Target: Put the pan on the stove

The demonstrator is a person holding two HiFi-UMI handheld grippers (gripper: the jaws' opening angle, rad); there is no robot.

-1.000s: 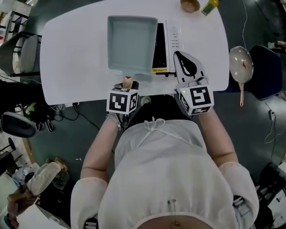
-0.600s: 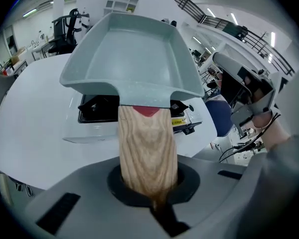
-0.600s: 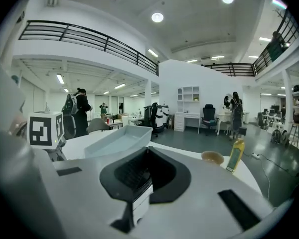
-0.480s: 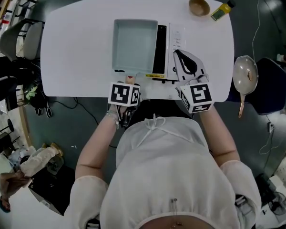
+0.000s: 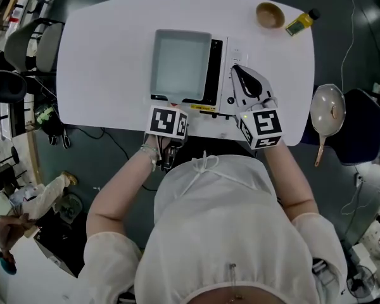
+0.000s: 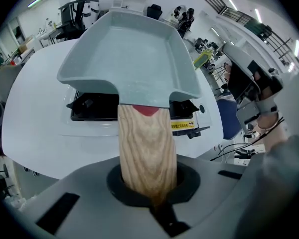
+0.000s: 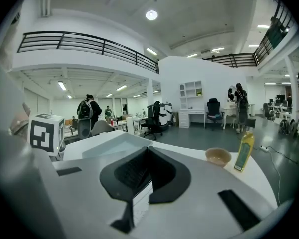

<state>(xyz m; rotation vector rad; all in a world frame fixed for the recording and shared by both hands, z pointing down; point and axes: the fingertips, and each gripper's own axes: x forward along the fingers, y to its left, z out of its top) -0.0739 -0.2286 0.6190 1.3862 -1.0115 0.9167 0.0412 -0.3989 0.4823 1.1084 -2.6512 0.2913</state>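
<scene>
While the left hand-held gripper (image 5: 170, 111) is clamped shut on the pan's wooden handle (image 6: 147, 143), the pan (image 5: 180, 62) itself lies over the stove (image 5: 214, 68). It is a rectangular, pale grey-blue pan with nothing in it. It covers the left and middle of the black stove top and leaves a dark strip bare along its right side. In the left gripper view the handle runs straight out from between the jaws to the pan's near wall, and the black stove shows beneath the pan on both sides of the handle. Neither view shows whether the pan's bottom rests fully on the stove.

The stove sits in the middle of the white counter (image 5: 101, 62), close to the near edge where the person stands. Its white control strip (image 5: 236, 52) is on the right side. The handle points back over that near edge toward the person.

The right hand-held gripper (image 5: 235, 73) lies just right of the pan, above the control strip, with its tips pointing toward the far edge. Its jaws are together and grip nothing.

A small tan bowl (image 5: 270, 14) and a yellow bottle with a dark cap (image 5: 301, 22) stand side by side, close but apart, at the far right corner of the counter. Beyond the counter's right edge a round pan (image 5: 327, 109) lies on a dark chair.
</scene>
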